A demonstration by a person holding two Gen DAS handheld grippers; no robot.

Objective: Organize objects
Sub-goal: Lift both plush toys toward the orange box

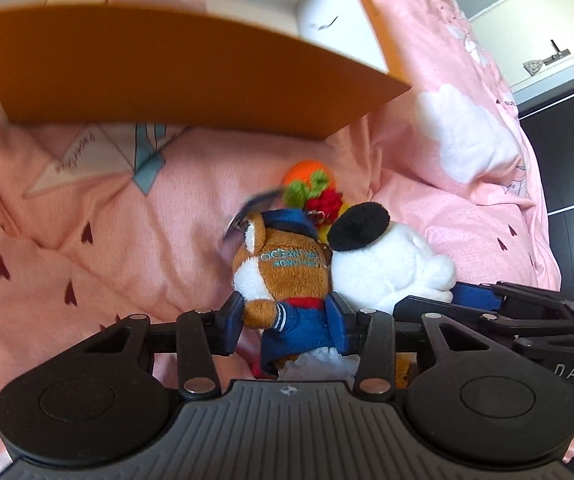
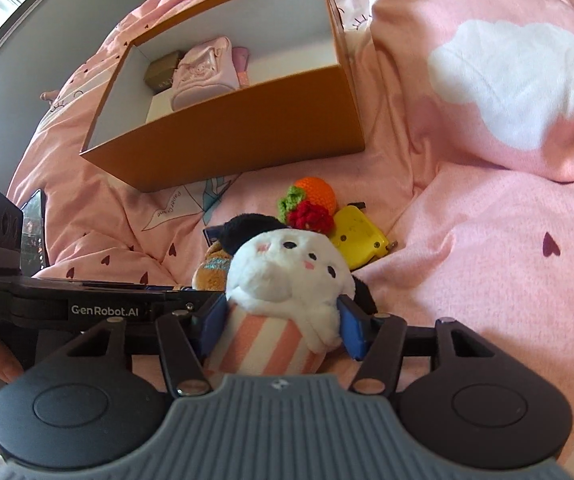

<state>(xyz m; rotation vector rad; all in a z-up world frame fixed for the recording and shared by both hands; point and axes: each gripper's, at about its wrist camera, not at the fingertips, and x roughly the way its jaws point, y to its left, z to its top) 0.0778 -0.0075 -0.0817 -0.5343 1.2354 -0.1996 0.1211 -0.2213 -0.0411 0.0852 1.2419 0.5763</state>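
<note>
Brown plush (image 1: 287, 276) sits clamped in our left hand-held gripper (image 1: 287, 320); our right hand-held gripper (image 2: 281, 326) squeezes the white plush (image 2: 287, 280), both near the orange box (image 2: 247, 128).

Brown sailor plush (image 1: 287, 276) and white striped plush (image 2: 283, 284) sit side by side, touching, before the open orange box (image 2: 247, 136).

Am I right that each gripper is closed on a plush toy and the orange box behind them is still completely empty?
Not quite: the orange box is not empty. The right wrist view shows a pink pouch and a small brown box inside. Each gripper does hold a plush: left gripper, right gripper.
</note>
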